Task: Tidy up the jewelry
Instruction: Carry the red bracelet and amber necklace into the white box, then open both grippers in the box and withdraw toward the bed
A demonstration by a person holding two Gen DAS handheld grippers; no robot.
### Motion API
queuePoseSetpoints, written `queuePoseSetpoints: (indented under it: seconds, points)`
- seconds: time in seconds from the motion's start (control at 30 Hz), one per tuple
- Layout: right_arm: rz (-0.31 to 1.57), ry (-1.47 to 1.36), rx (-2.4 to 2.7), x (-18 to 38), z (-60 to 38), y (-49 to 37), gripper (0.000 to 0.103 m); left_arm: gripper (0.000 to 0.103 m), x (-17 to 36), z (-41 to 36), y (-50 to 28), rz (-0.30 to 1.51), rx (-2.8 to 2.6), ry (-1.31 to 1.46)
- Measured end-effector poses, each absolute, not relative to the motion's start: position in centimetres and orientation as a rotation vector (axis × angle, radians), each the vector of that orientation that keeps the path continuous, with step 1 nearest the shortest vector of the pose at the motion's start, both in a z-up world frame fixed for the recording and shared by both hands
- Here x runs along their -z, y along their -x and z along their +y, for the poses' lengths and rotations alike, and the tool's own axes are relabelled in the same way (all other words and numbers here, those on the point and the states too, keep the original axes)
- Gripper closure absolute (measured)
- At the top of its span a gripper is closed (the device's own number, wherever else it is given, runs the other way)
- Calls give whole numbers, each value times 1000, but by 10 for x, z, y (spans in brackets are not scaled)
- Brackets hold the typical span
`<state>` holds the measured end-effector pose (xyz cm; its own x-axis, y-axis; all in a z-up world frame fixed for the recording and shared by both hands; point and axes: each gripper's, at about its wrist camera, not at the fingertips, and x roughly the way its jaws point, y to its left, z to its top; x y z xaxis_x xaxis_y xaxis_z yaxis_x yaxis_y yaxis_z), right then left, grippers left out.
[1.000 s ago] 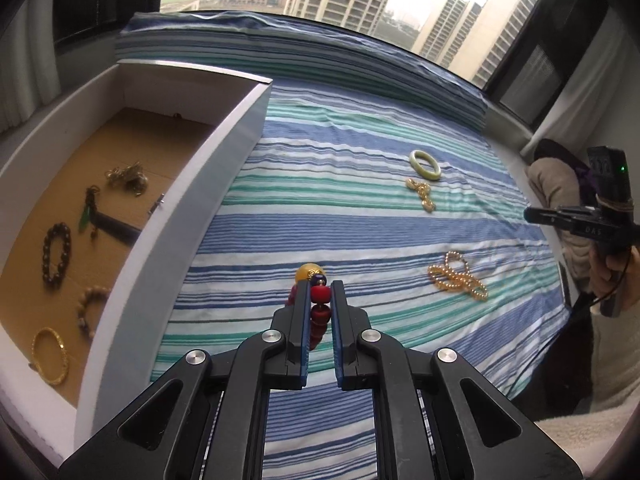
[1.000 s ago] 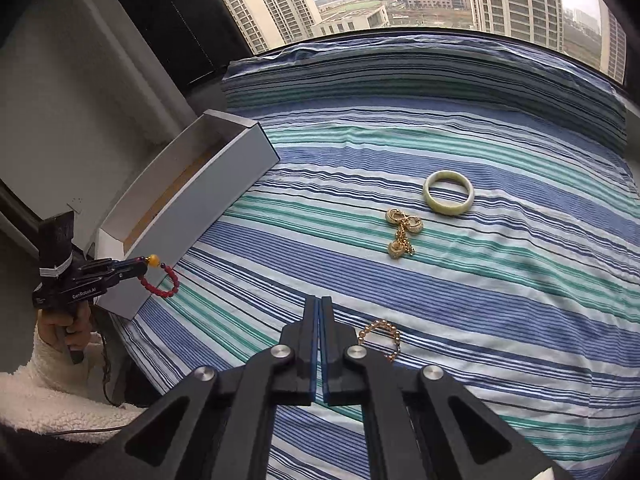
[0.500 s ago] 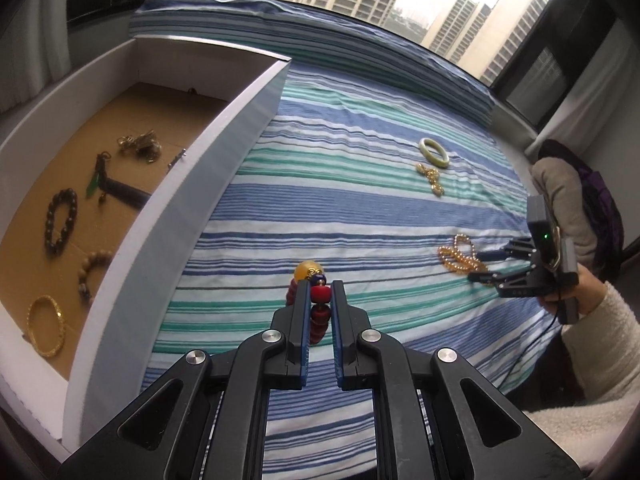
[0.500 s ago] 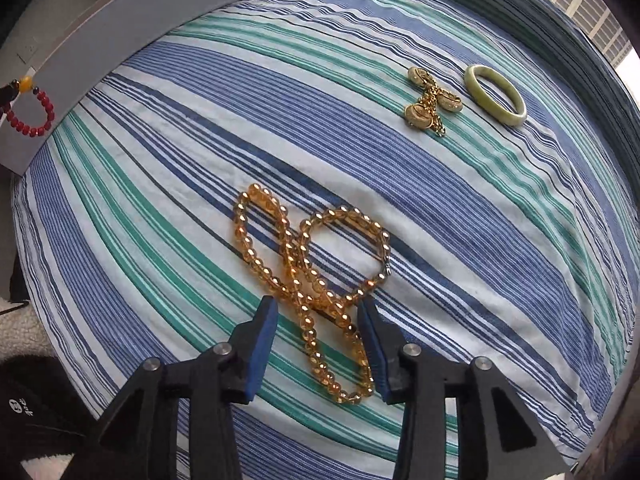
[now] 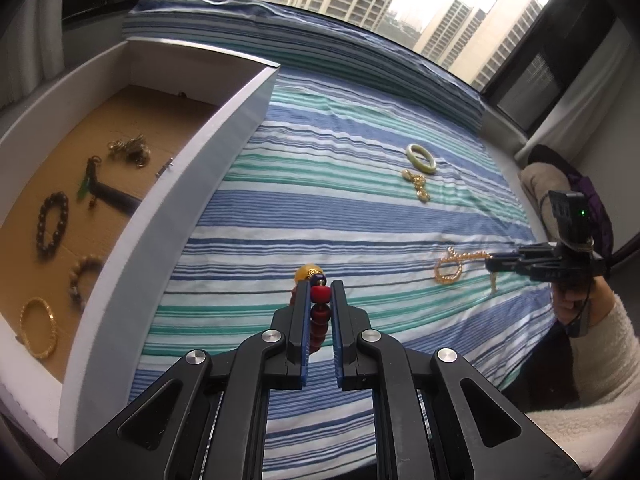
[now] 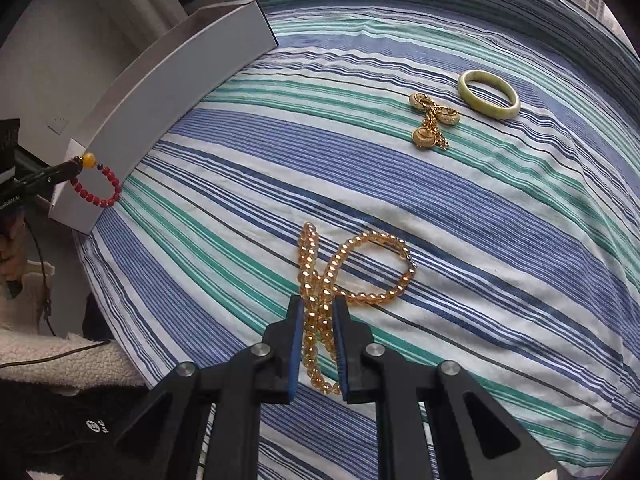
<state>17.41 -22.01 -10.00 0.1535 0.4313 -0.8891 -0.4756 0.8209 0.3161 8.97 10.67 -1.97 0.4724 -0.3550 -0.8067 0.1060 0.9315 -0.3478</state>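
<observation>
Inside the white box (image 5: 168,200) on the bed's left we count six pieces stowed. Left tongs (image 5: 320,300) clench a red bead bracelet (image 5: 320,312); right tongs (image 6: 318,316) grip the amber necklace (image 6: 360,264). Jade bangle (image 6: 489,94) and gold earrings (image 6: 432,124) remain.

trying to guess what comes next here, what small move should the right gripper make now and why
Probably lift straight up a little. The right gripper has its jaws closed around the doubled strands of the amber bead necklace, while most of the loop lies on the striped bedspread. Raising it clears the cloth before it is carried to the white box, where the left gripper holds the red bead bracelet.
</observation>
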Motion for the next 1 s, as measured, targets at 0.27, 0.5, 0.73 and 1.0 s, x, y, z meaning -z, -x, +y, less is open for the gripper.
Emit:
queuePoseSetpoints:
  seconds: [0.27,0.5,0.73,1.0]
  points:
    - [1144,-232,-806,35,-202,-184,89,95,-18,136,-80,985,267,327]
    - [1011,-314,-988,-36,-130,-210,89,95,-79,207,-78,897,133,377]
    - [882,-240,-1083,-95,-10,-260,89,95,-86,286,-120,931,-31,368]
    - [922,-121,-1010,-58,107,-325,89,95,-15,364,-149,1027,-260,359]
